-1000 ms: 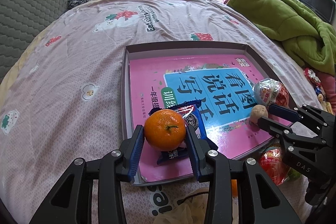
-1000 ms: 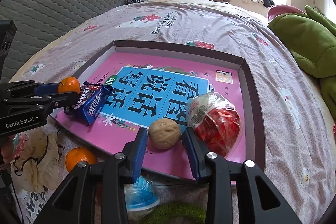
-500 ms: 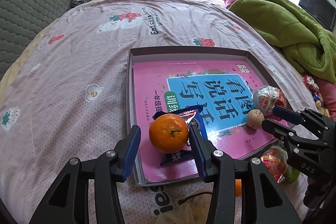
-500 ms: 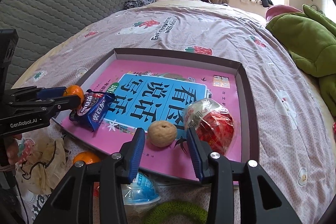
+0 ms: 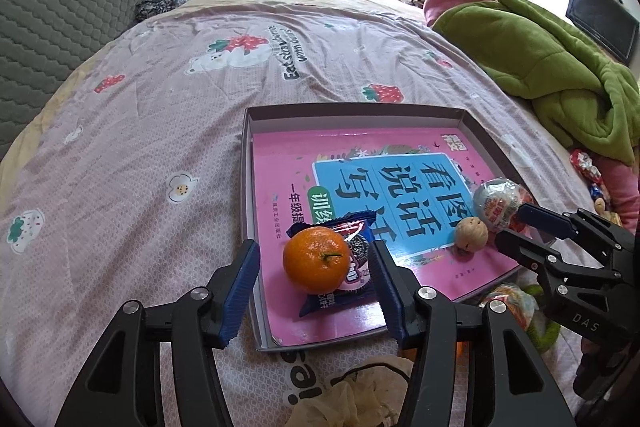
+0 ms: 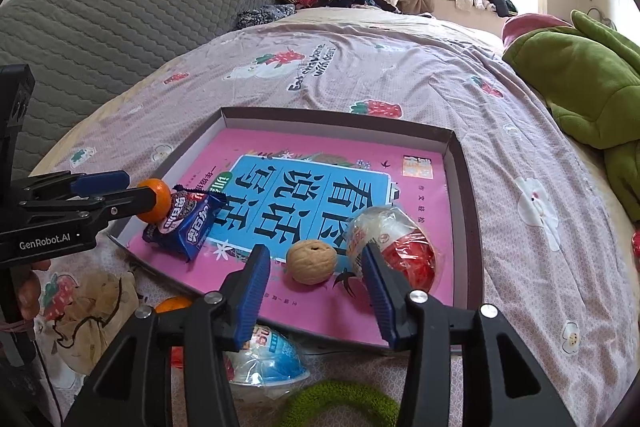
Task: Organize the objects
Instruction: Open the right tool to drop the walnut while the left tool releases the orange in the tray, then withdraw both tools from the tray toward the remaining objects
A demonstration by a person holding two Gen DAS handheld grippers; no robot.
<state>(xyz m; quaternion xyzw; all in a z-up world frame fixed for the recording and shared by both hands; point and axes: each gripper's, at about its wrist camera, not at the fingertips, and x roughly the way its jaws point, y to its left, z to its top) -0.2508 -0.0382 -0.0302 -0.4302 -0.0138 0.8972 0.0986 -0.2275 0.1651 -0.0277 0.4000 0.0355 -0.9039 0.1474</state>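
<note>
Tray (image 5: 247,163) holds tangerine (image 5: 316,261), cookie pack (image 5: 352,279), walnut (image 6: 312,262), wrapped snack (image 6: 394,247); left gripper (image 5: 314,291) and right gripper (image 6: 316,289) both gaping, gripping nothing.

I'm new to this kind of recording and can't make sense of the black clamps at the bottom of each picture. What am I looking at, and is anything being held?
Those are handheld two-finger grippers; a person holds one in each hand, each carrying a fisheye camera looking along its fingers. One picture comes from the left gripper, the other from the right gripper. On the bed lies a shallow box with a pink book inside. On the book rest an orange, a blue cookie packet, a walnut and a red-and-white wrapped snack. Both grippers are open, bracketing the orange and the walnut; nothing is held.
</note>
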